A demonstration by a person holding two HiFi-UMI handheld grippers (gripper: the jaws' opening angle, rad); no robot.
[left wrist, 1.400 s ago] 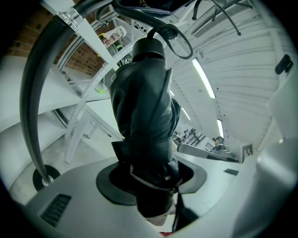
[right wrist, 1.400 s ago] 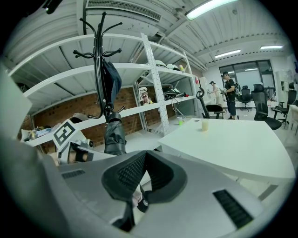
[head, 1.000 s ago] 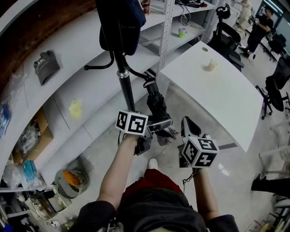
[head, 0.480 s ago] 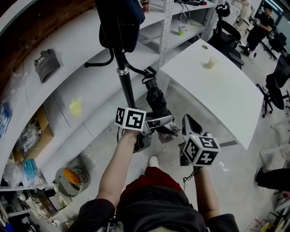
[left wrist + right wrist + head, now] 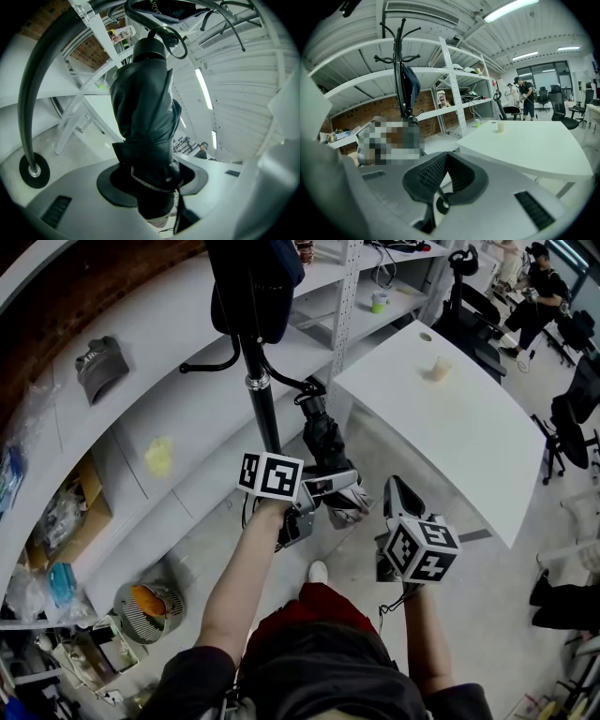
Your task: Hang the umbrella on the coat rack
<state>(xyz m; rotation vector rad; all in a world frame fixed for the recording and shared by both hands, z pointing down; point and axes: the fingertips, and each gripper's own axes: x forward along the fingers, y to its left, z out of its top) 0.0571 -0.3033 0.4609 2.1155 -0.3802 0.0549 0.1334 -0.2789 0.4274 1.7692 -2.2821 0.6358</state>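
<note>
- Your left gripper (image 5: 325, 493) is clenched on the lower end of the umbrella (image 5: 143, 112). In the left gripper view its dark pads press the cloth from both sides.
- The umbrella is a folded black one, short and thick. Its matte fabric is creased into soft pleats, with a band wrapped round it just above the pads and a pale stitched edge below.
- It rises from your jaws just beside the coat rack (image 5: 263, 418), a slim, glossy black pole with a metal collar and thin curved arms.
- A thin black loop (image 5: 165, 36) at the umbrella's upper end reaches the rack's lower arm. You cannot tell from either view whether it lies over the arm or only beside it.
- A dark garment (image 5: 251, 287) hangs limp from the top of the rack, cut off by the upper edge of the head view.
- Your right gripper (image 5: 442, 172) is closed on nothing, its ribbed rubber pads meeting in a V. It sits to the right of the umbrella without touching it, on the side of the smooth white table (image 5: 469, 446) with rounded corners.
- The umbrella's lowest tip is hidden behind the left gripper's grey body.
- In the left gripper view a broad dark curved bar (image 5: 27, 98) with a round end sweeps up the left side. What it belongs to is hard to make out.
</note>
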